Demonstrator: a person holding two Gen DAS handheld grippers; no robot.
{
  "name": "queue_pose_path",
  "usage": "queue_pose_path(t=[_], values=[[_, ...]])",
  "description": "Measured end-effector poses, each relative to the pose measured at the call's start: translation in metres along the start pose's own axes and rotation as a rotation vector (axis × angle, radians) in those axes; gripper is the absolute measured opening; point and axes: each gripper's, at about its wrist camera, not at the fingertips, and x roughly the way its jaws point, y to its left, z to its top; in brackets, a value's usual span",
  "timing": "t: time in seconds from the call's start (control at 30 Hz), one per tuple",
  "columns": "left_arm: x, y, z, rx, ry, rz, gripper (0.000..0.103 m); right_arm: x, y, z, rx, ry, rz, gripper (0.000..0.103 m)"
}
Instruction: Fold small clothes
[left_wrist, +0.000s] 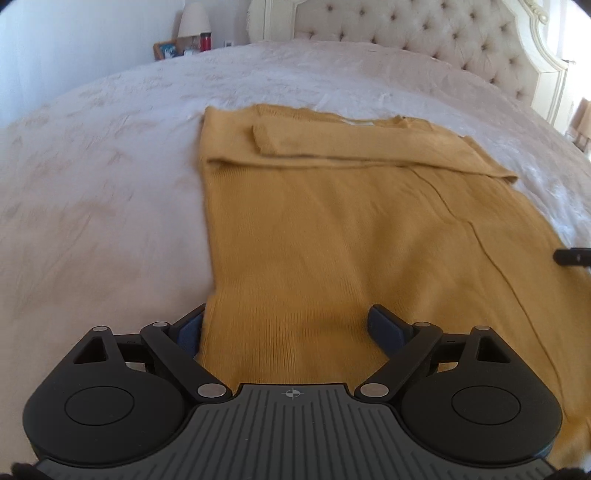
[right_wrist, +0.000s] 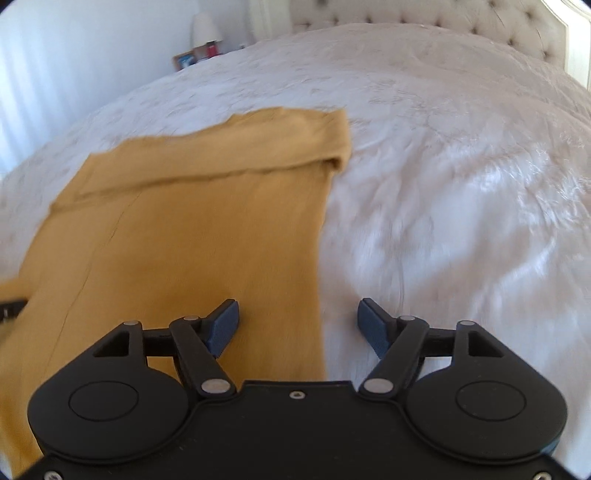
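Note:
A mustard-yellow knit sweater (left_wrist: 332, 221) lies flat on the white bedspread (left_wrist: 92, 184), its sleeves folded across the far part. My left gripper (left_wrist: 286, 325) is open, low over the sweater's near left corner, its fingers straddling the left edge. My right gripper (right_wrist: 297, 321) is open over the sweater's (right_wrist: 184, 221) near right edge; its left finger is above the fabric and its right finger above the bedspread (right_wrist: 461, 203). The right gripper's fingertip (left_wrist: 572, 256) shows at the right edge of the left wrist view.
A tufted headboard (left_wrist: 424, 33) stands at the far end of the bed. A nightstand with a lamp (left_wrist: 194, 20), a red bottle (left_wrist: 205, 41) and a picture frame (left_wrist: 166, 50) stands at the far left.

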Motion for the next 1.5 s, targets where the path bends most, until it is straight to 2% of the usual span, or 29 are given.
queue_pose_path(t=[0.33,0.53,0.63,0.73,0.97,1.07,1.1,1.17,1.23,1.3,1.37,1.4,1.47,1.5], values=[[-0.038,-0.001,-0.034,-0.010,0.068,-0.003,0.091,-0.040,0.008,-0.045,0.075,0.057,0.052,0.078],[-0.055,0.000,-0.050,-0.049,0.093,-0.015,0.092,-0.058,0.008,-0.063,0.088,0.067,0.091,0.080],[-0.061,-0.004,-0.058,-0.017,0.108,-0.015,0.093,-0.065,0.007,-0.071,0.092,0.068,0.114,0.082],[-0.065,-0.008,-0.065,0.005,0.094,-0.018,0.095,-0.071,0.004,-0.078,0.114,0.052,0.147,0.082],[-0.066,0.005,-0.076,-0.090,-0.009,-0.077,0.101,-0.075,-0.012,-0.089,0.228,-0.013,0.227,0.082],[-0.067,0.004,-0.079,-0.081,-0.037,-0.088,0.101,-0.073,-0.017,-0.089,0.268,-0.026,0.257,0.082],[-0.068,0.004,-0.079,-0.074,-0.040,-0.087,0.101,-0.072,-0.018,-0.089,0.274,-0.030,0.263,0.079],[-0.068,0.003,-0.080,-0.069,-0.042,-0.087,0.101,-0.070,-0.019,-0.088,0.274,-0.033,0.265,0.066],[-0.069,0.004,-0.080,-0.075,-0.046,-0.090,0.101,-0.068,-0.020,-0.089,0.268,-0.033,0.250,0.042],[-0.070,0.006,-0.080,-0.085,-0.051,-0.091,0.099,-0.067,-0.022,-0.089,0.267,-0.035,0.232,0.026],[-0.072,0.007,-0.081,-0.100,-0.057,-0.071,0.087,-0.068,-0.023,-0.090,0.276,-0.045,0.244,0.023],[-0.074,0.008,-0.082,-0.110,-0.061,-0.066,0.086,-0.069,-0.023,-0.089,0.273,-0.049,0.252,0.021],[-0.076,0.010,-0.082,-0.127,-0.064,-0.065,0.075,-0.072,-0.020,-0.089,0.252,-0.063,0.269,0.020],[-0.078,0.012,-0.082,-0.136,-0.065,-0.062,0.073,-0.074,-0.019,-0.088,0.243,-0.079,0.286,0.017]])
